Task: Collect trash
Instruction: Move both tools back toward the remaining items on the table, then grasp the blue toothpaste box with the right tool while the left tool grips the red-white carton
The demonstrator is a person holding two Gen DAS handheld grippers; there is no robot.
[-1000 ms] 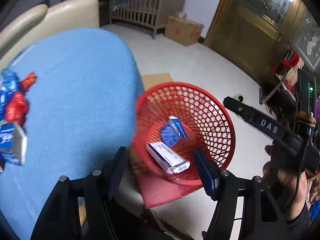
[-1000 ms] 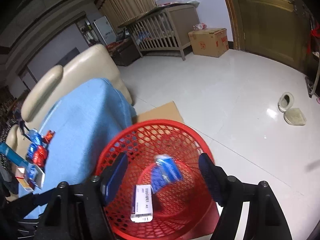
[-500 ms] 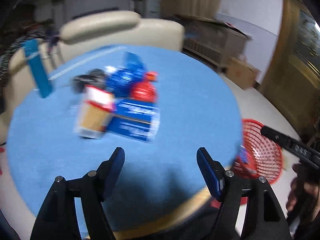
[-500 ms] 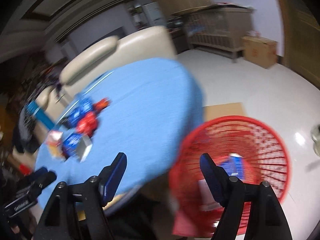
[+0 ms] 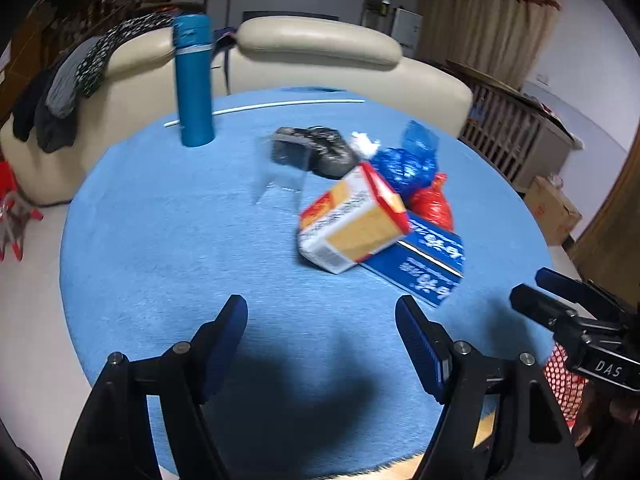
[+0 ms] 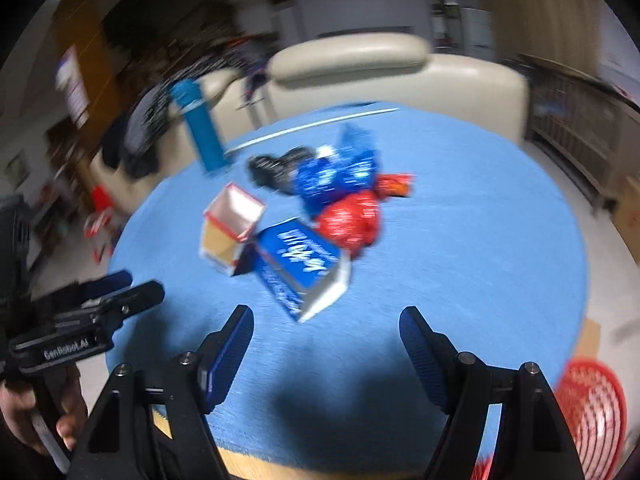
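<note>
A pile of trash lies on the round blue table (image 5: pixel 168 240): an orange and white carton (image 5: pixel 352 224), a blue box (image 5: pixel 432 264), a red bag (image 5: pixel 434 204), a blue bag (image 5: pixel 408 164) and black wrappers (image 5: pixel 324 148). My left gripper (image 5: pixel 320 320) is open and empty over the near part of the table, short of the carton. My right gripper (image 6: pixel 326 328) is open and empty just short of the blue box (image 6: pixel 300 260). The red mesh basket (image 6: pixel 592 408) sits low at the table's right side.
A tall blue bottle (image 5: pixel 194 80) stands at the table's far left. A clear plastic piece (image 5: pixel 280 180) stands mid-table. A cream sofa (image 5: pixel 320 48) with draped clothes lies behind. A wooden crib (image 5: pixel 516 128) and a cardboard box (image 5: pixel 552 208) are at the right.
Both grippers have swung left from above the red basket, which holds two boxes, to face the trash pile on the table. Both stay open and empty.
</note>
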